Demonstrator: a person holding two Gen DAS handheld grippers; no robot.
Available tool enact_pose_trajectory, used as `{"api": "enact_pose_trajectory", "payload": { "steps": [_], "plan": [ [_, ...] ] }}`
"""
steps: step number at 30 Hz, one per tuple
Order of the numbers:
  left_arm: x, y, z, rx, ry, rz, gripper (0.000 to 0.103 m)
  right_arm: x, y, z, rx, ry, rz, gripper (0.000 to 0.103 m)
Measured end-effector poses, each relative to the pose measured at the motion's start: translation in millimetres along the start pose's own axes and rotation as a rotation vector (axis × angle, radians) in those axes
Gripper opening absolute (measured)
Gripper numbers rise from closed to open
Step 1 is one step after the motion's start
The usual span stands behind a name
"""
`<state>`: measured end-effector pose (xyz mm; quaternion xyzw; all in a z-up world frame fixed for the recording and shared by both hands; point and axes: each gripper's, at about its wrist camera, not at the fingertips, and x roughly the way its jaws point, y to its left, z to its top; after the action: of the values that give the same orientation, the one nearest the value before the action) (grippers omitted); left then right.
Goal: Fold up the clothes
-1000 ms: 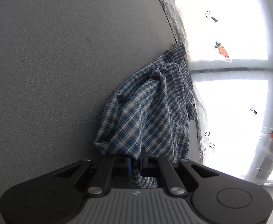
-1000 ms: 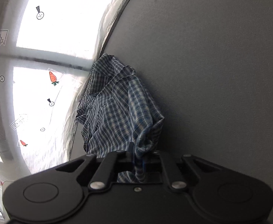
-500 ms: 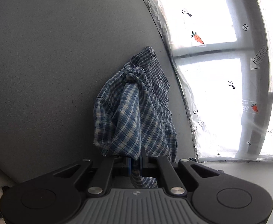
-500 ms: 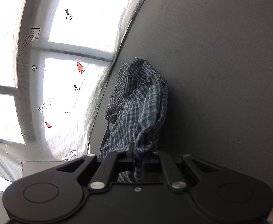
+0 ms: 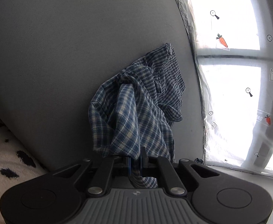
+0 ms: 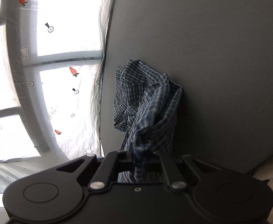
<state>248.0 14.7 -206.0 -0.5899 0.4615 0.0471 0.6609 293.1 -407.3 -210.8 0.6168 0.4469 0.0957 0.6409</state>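
Checked blue-and-white cotton fills the middle of both my views: one plaid shirt (image 5: 136, 112), bunched and draped over a grey tabletop (image 5: 61, 56). In the left wrist view it runs from the centre down to the bottom centre, where my left gripper (image 5: 135, 162) has its fingers (image 5: 143, 158) closed tight on a pinch of the cloth, a tail of it hanging back behind them. To the right of the shirt in that view is a bright window (image 5: 229, 93) covered with printed plastic sheeting; a spotted fleece (image 5: 3, 145) shows at lower left.

In the right wrist view the window sits at the left, the shirt (image 6: 151, 112) in the centre, and my right gripper (image 6: 138, 158) at bottom centre, clamped the same way on another gathered bit of it.

I judge this the opening step: I hold the garment at two points, not yet spread. Next I should draw my two hands apart and lay it flat, without letting either pinch slip.

Count: one shirt, two grippers, one tabletop.
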Motion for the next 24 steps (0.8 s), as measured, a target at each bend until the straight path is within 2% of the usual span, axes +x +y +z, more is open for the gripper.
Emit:
{"api": "enact_pose_trajectory", "payload": {
  "steps": [7, 10, 18, 24],
  "plan": [
    [14.2, -34.6, 36.0, -0.036, -0.021, -0.053, 0.010, 34.2, 30.9, 25.9, 0.047, 0.022, 0.054, 0.007],
    [28.5, -55.3, 54.3, -0.031, -0.039, -0.052, 0.010, 52.7, 45.0, 40.0, 0.049, 0.021, 0.065, 0.007],
    [85.6, -120.3, 100.5, 0.093, -0.092, -0.030, 0.012, 118.2, 83.0, 93.0, 0.078, -0.012, 0.053, 0.007],
    [145.2, -141.1, 144.4, 0.084, -0.076, -0.005, 0.015, 171.6, 87.6, 137.6, 0.145, -0.029, 0.015, 0.007]
  ]
}}
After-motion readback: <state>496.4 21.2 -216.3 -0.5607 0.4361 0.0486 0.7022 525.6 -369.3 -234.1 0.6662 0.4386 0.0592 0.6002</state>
